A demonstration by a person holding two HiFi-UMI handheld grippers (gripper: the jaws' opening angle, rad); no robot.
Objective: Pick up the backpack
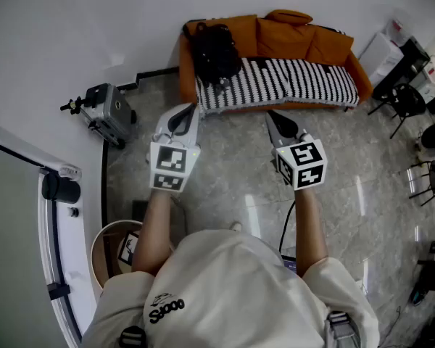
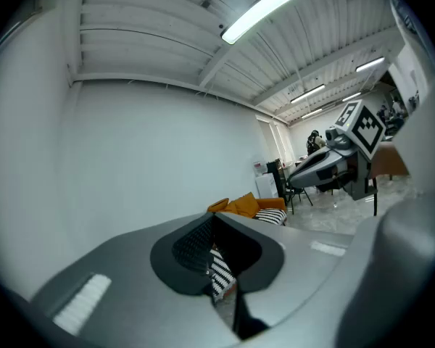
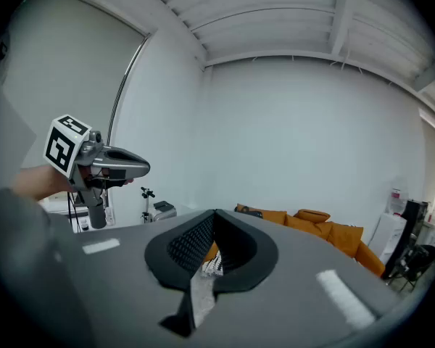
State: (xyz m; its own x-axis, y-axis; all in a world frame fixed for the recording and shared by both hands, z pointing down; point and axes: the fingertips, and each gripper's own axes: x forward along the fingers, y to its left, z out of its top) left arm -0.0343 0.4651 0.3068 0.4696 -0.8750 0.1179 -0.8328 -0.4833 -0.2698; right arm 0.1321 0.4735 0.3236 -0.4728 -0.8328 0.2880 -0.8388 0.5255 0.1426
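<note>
The pale stone floor (image 1: 225, 172) fills most of the head view. One orange sofa (image 1: 304, 38) stands against the wall, with one black-and-white striped cover (image 1: 290, 82) over its seat. There is one backpack (image 1: 216, 49), black, sitting on the sofa's left end against the armrest and backrest. Its long axis runs from the backrest toward the seat's front edge (which end is its top I cannot tell). One silver case (image 1: 110, 111) stands on the floor by the wall, well to the left of the sofa.

There are two grippers. The left gripper (image 1: 187, 109) and the right gripper (image 1: 271, 114) are held side by side over the floor, well short of the sofa, both aimed toward it. Each has its jaws pressed together on nothing.

Only the head view shows the backpack plainly. The left gripper view adds the ceiling with its long strip light (image 2: 264, 9) and shows the right gripper from the side. The right gripper view shows the left gripper from the side and the sofa's far end.
</note>
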